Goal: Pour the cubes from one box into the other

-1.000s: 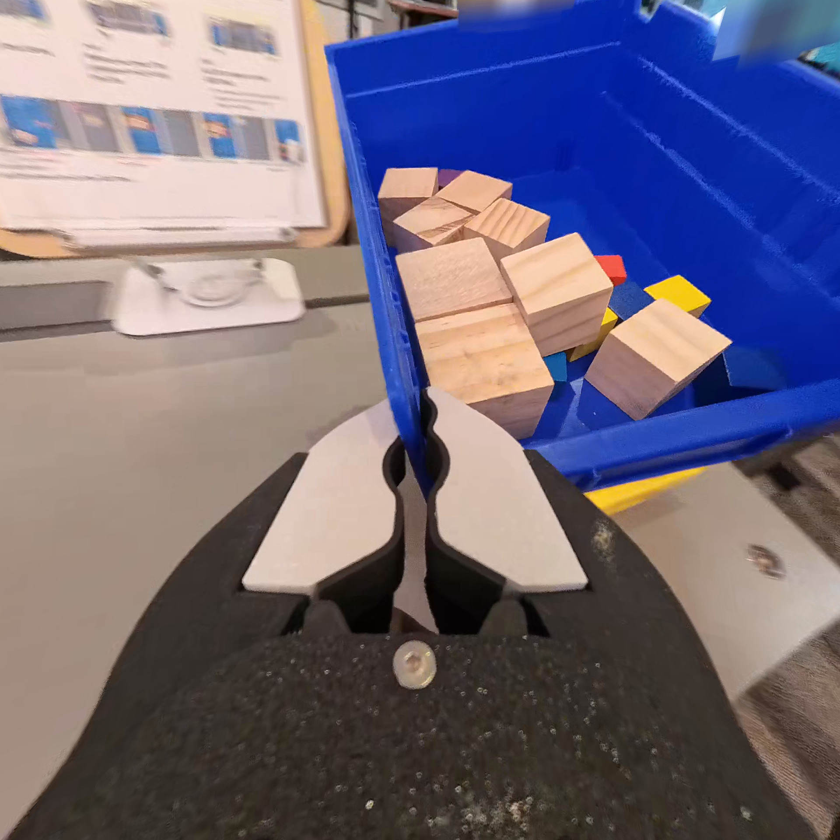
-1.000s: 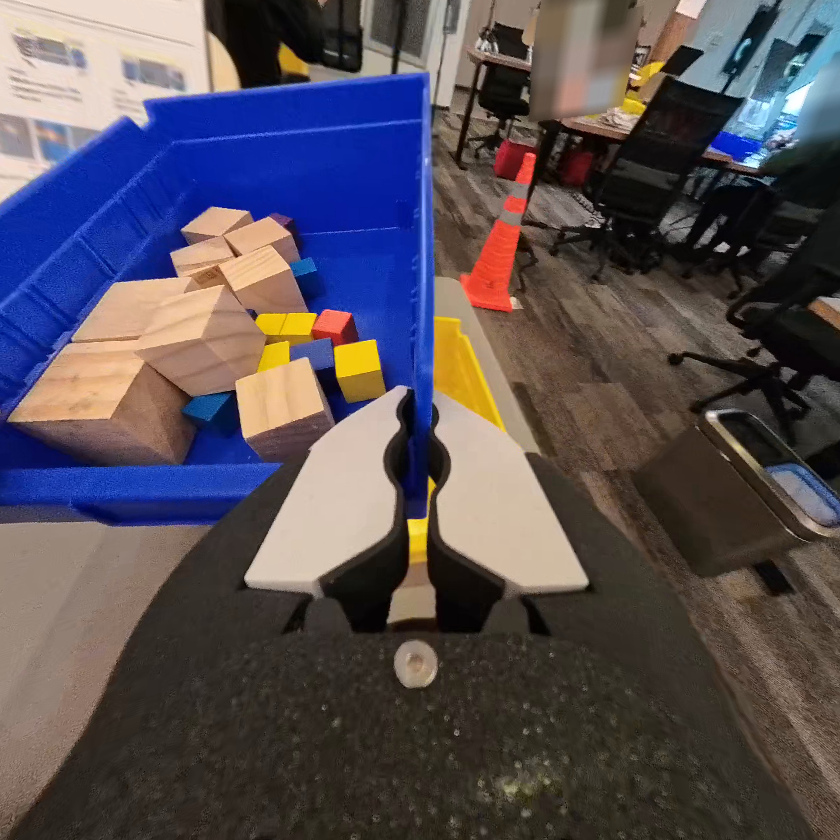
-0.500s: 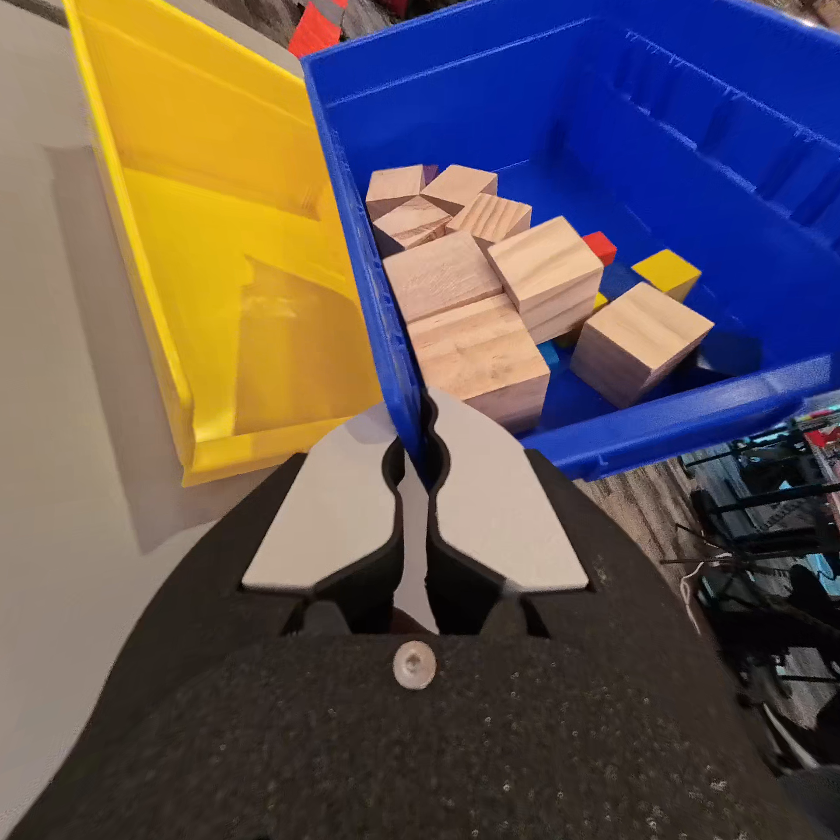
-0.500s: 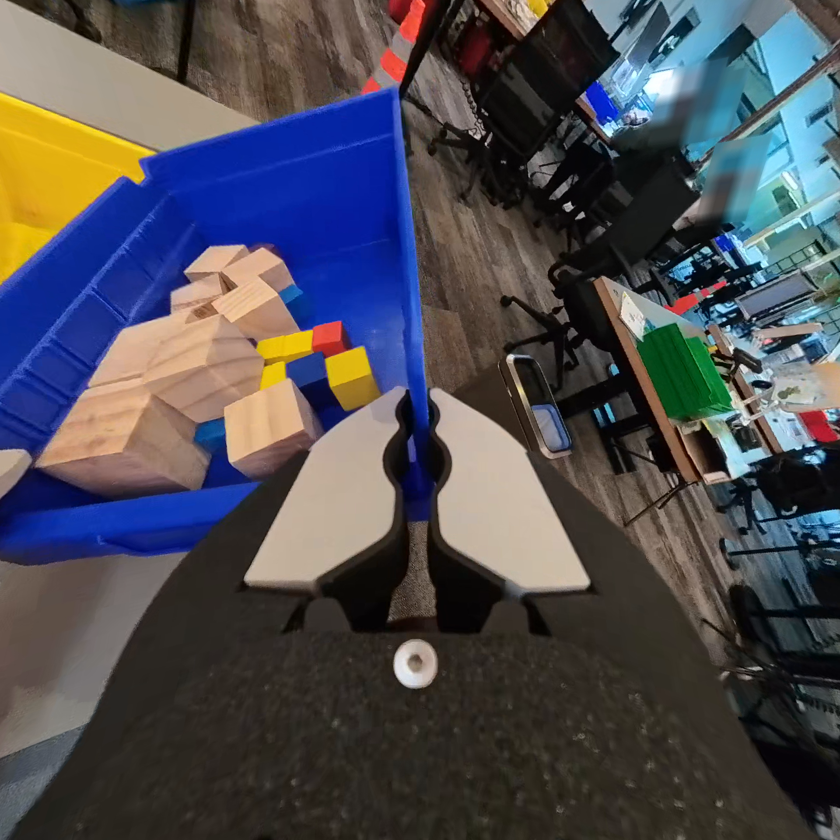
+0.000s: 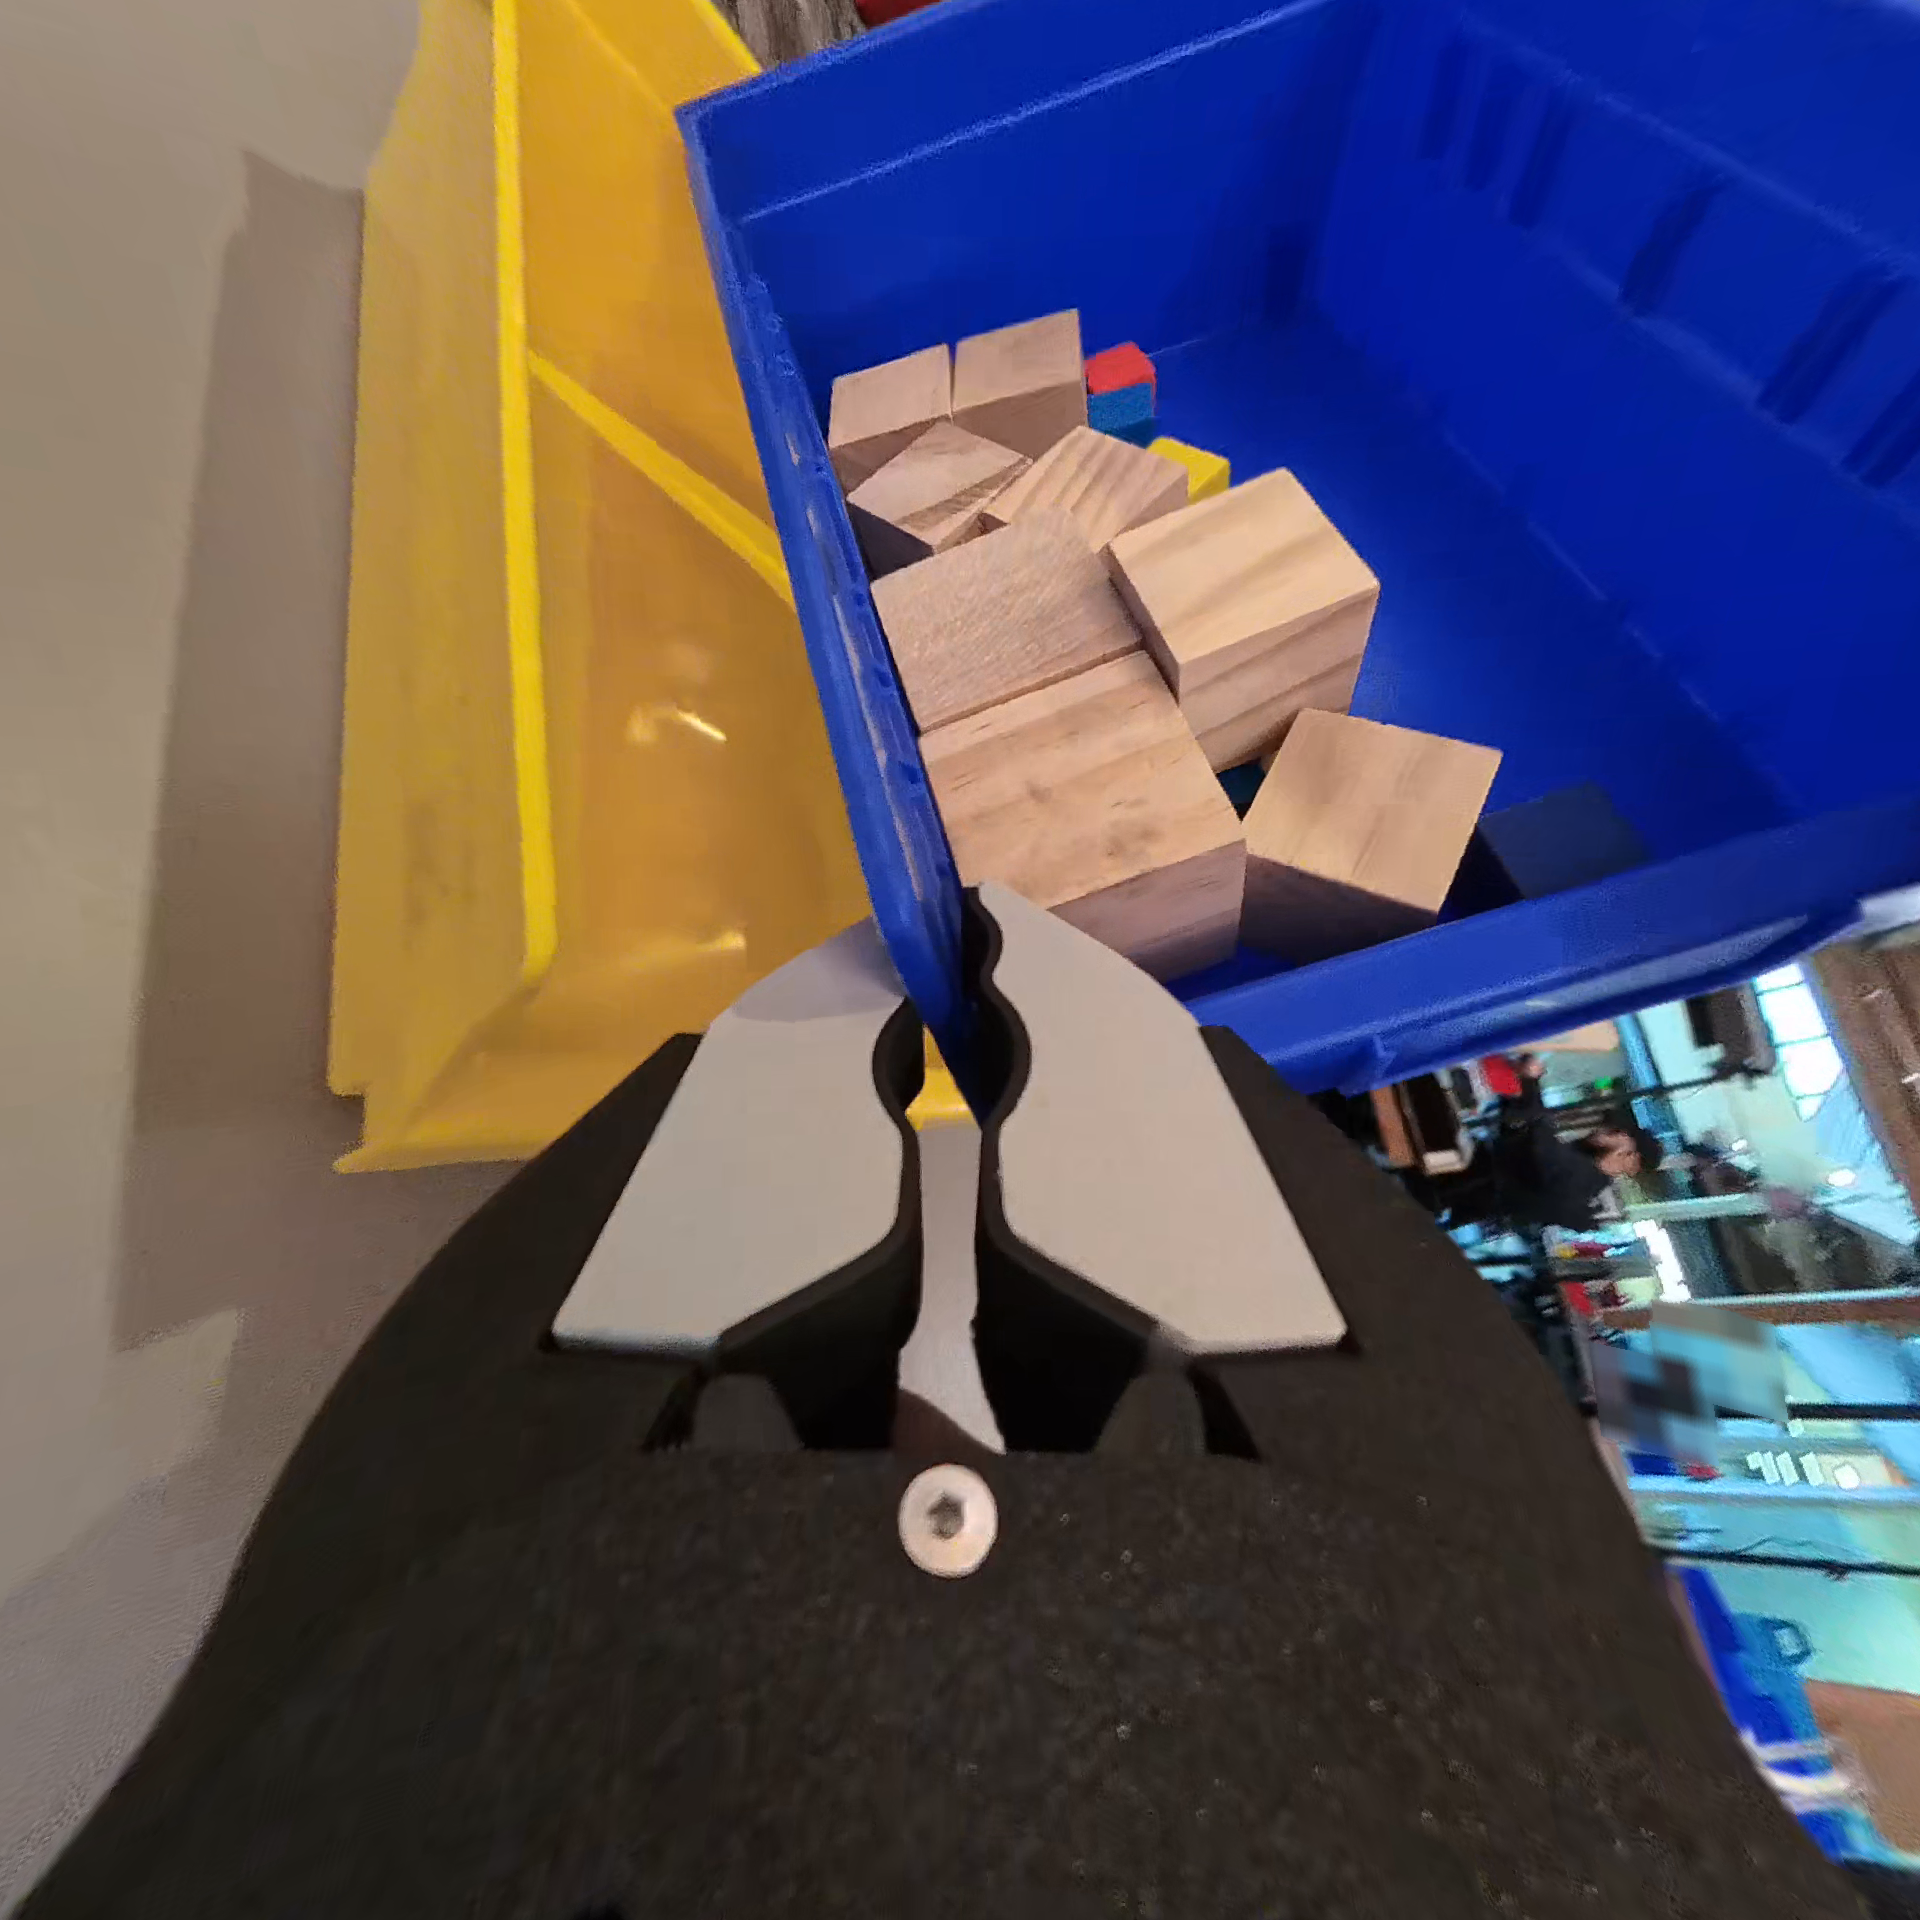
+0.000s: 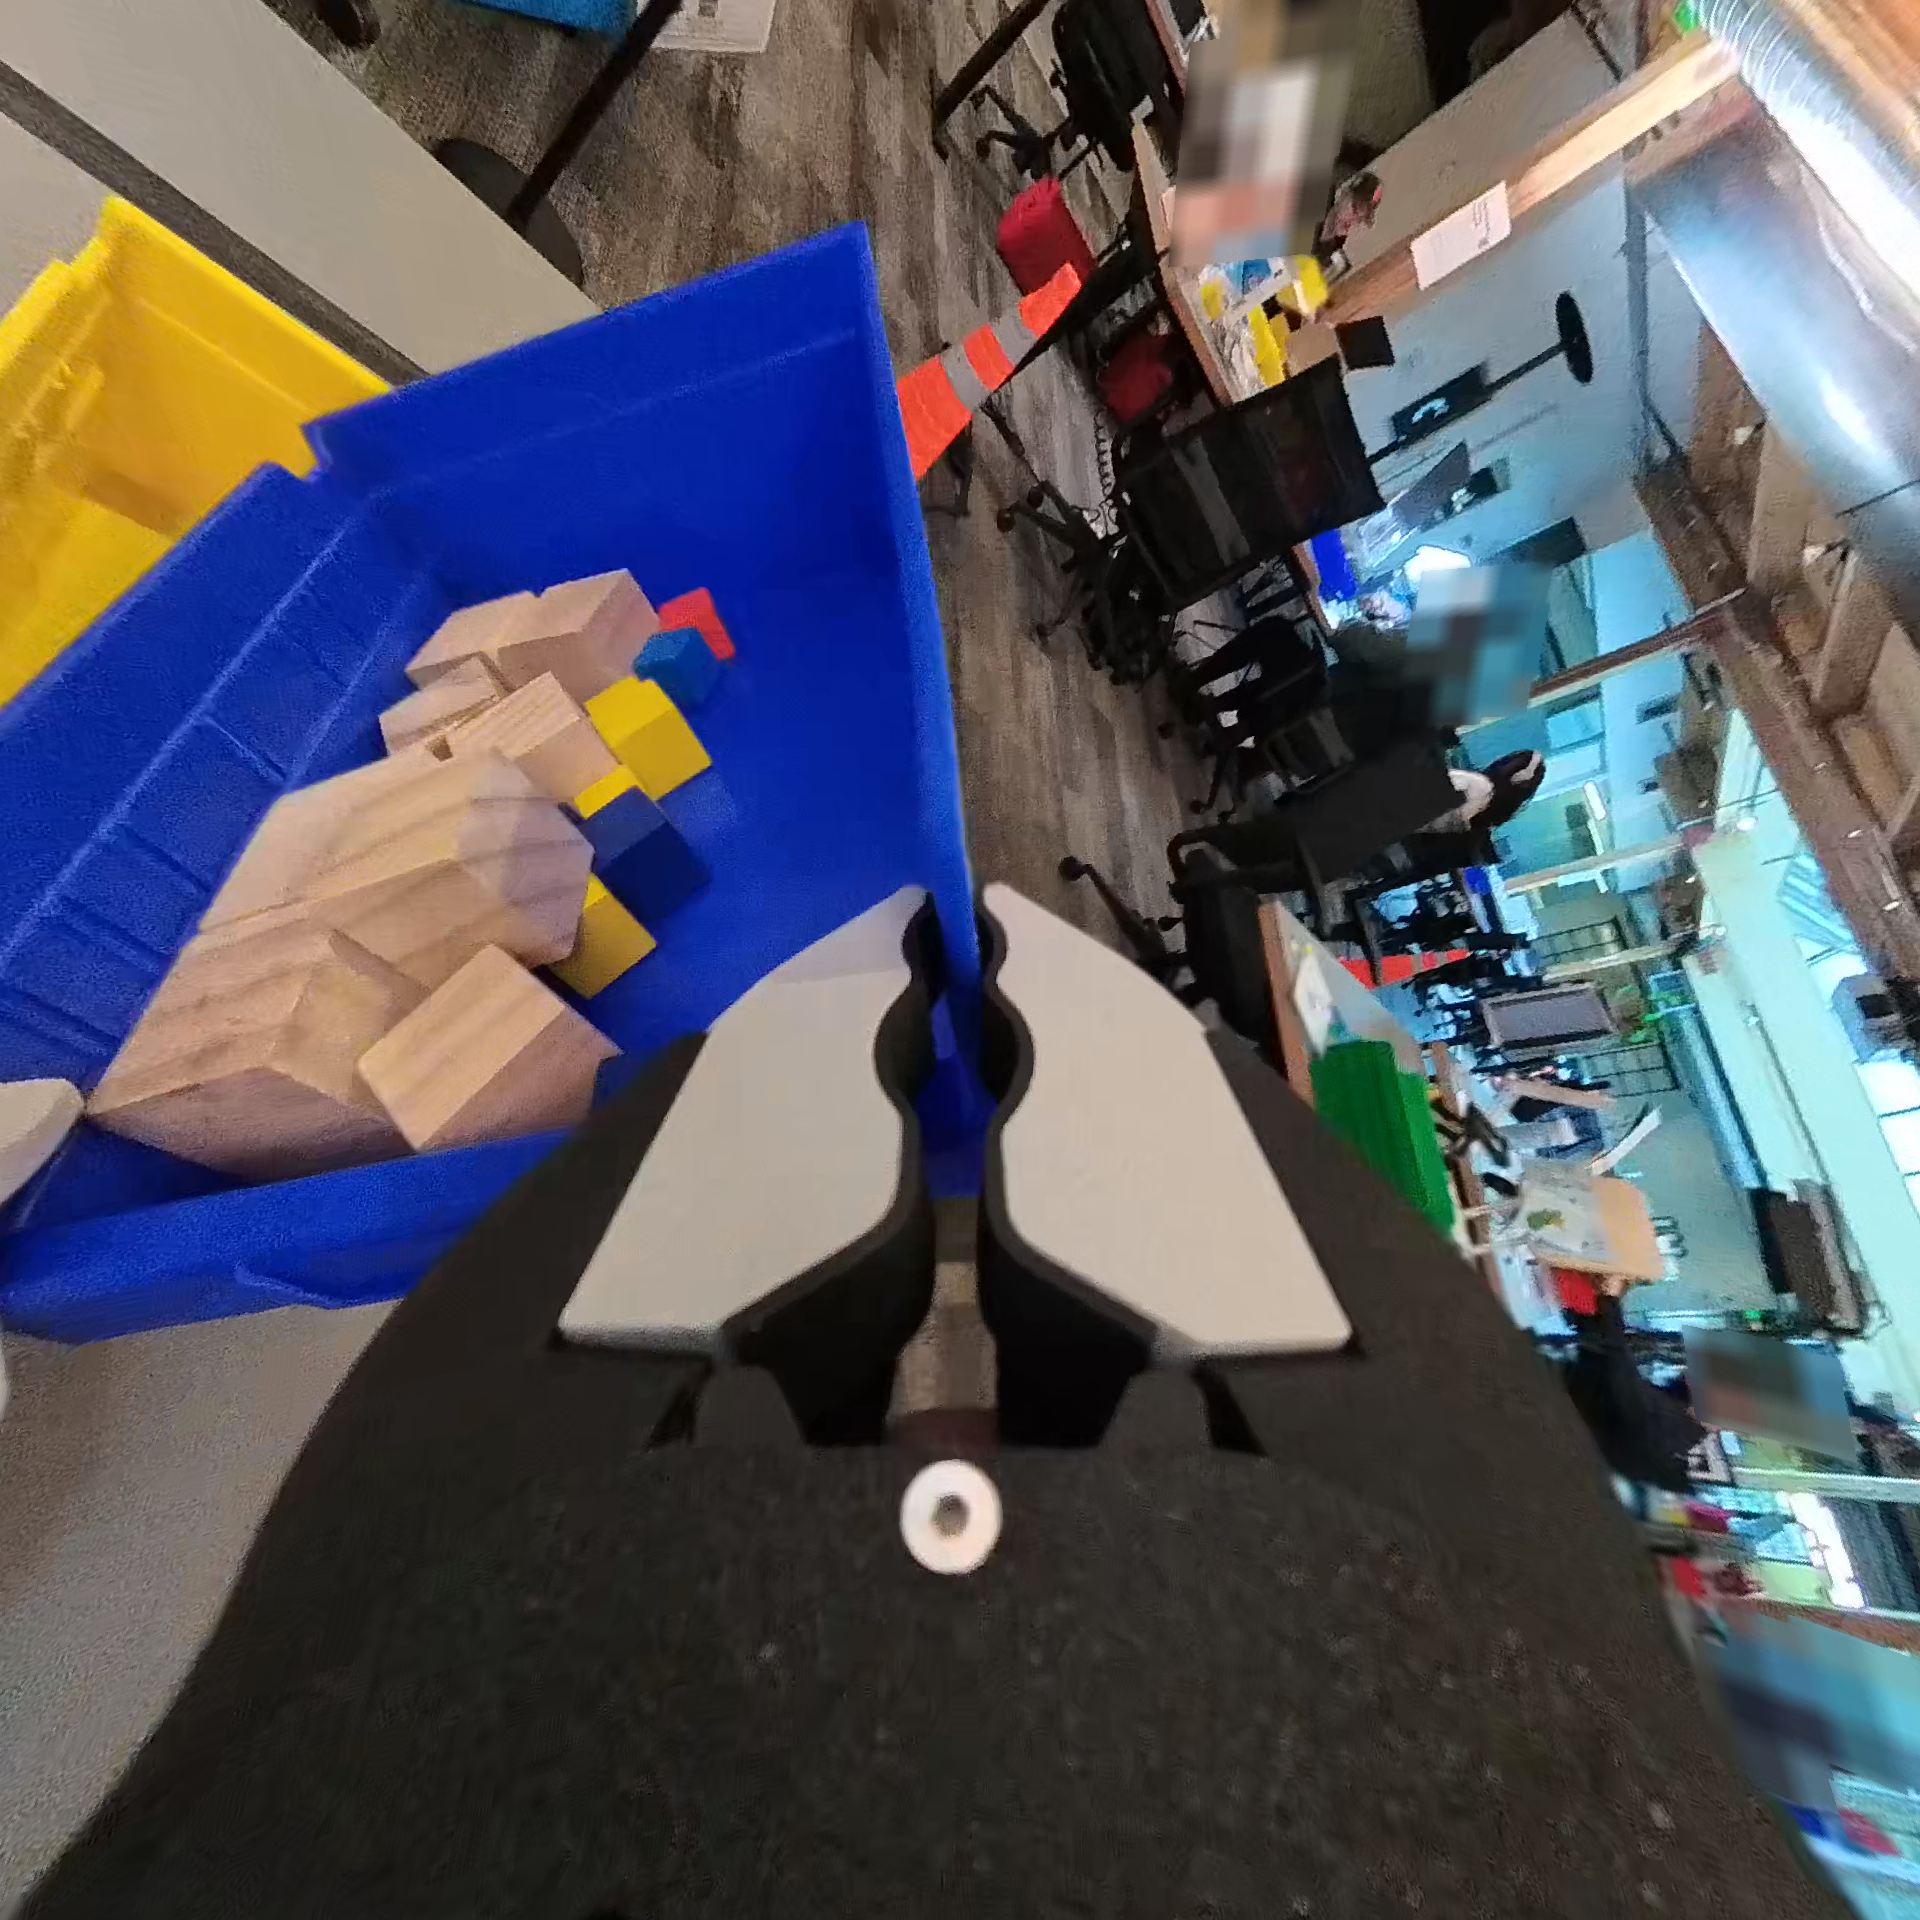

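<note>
The blue box (image 5: 1455, 436) is held in the air and tilted sideways toward the yellow box (image 5: 623, 582) on the table. My left gripper (image 5: 951, 935) is shut on the blue box's left side wall (image 5: 883, 727). My right gripper (image 6: 956, 925) is shut on its right side wall (image 6: 914, 623). Several large plain wooden cubes (image 5: 1081, 821) and small red, yellow and blue cubes (image 6: 649, 727) lie piled against the box's lower, left wall. The yellow box also shows in the right wrist view (image 6: 135, 436); no cubes show in it. A pale fingertip (image 6: 31, 1127) of my left gripper shows at the right view's left edge.
The grey table (image 5: 156, 727) lies under the yellow box. Past the table edge lies wood-pattern floor with an orange traffic cone (image 6: 977, 364), black office chairs (image 6: 1247, 499) and desks. A person sits at the far right (image 6: 1455, 800).
Both grippers have tipped the blue box further sideways toward the yellow box. The cubes have slid and bunched against the lower left wall. Both grasps have stayed shut on the walls.
</note>
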A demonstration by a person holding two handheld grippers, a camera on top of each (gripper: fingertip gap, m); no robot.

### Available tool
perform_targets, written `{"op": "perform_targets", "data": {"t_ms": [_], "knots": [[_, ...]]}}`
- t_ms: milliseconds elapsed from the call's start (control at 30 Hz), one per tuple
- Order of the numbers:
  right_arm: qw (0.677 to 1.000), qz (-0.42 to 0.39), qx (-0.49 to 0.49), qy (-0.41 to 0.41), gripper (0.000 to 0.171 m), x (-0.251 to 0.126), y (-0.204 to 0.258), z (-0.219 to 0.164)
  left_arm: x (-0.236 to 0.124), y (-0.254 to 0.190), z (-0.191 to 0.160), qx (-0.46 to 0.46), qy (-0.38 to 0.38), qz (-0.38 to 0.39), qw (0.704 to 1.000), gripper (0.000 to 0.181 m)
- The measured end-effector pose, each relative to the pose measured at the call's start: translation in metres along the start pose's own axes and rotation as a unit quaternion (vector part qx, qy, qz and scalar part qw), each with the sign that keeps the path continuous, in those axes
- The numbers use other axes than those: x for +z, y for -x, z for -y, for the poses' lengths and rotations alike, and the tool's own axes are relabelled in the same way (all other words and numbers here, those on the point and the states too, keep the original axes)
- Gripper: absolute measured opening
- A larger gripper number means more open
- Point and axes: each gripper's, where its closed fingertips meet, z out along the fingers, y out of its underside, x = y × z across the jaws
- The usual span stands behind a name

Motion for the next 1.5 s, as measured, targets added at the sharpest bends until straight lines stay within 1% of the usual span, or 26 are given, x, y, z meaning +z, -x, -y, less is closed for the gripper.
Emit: {"op": "perform_targets", "data": {"t_ms": [200,367,500,667,800,1000,1300,1500], "knots": [[0.994,-0.042,-0.098,-0.024,0.005,0.002,0.010,0.024,0.020,-0.006,-0.024,-0.099,-0.001,-0.049,0.994,0.004],[0.983,-0.054,-0.172,-0.023,0.006,0.006,0.035,0.040,0.027,-0.003,-0.037,-0.173,0.004,-0.077,0.982,0.004],[0.975,-0.061,-0.212,-0.023,0.006,0.010,0.051,0.051,0.032,0.002,-0.039,-0.221,0.007,-0.090,0.971,0.004],[0.965,-0.083,-0.248,-0.025,0.006,0.010,0.060,0.062,0.035,0.003,-0.035,-0.284,0.026,-0.117,0.951,0.003],[0.960,-0.093,-0.264,-0.025,0.006,0.007,0.063,0.069,0.035,-0.001,-0.034,-0.293,0.029,-0.127,0.947,0.003],[0.961,-0.097,-0.258,-0.015,0.007,0.009,0.054,0.061,0.034,-0.009,-0.040,-0.301,0.046,-0.131,0.944,0.003],[0.960,-0.100,-0.261,-0.007,0.007,0.006,0.045,0.073,0.026,-0.022,-0.033,-0.298,0.060,-0.138,0.943,0.003],[0.948,-0.122,-0.293,-0.011,0.008,0.001,0.050,0.080,0.028,-0.032,-0.037,-0.321,0.069,-0.152,0.932,0.003]]}}
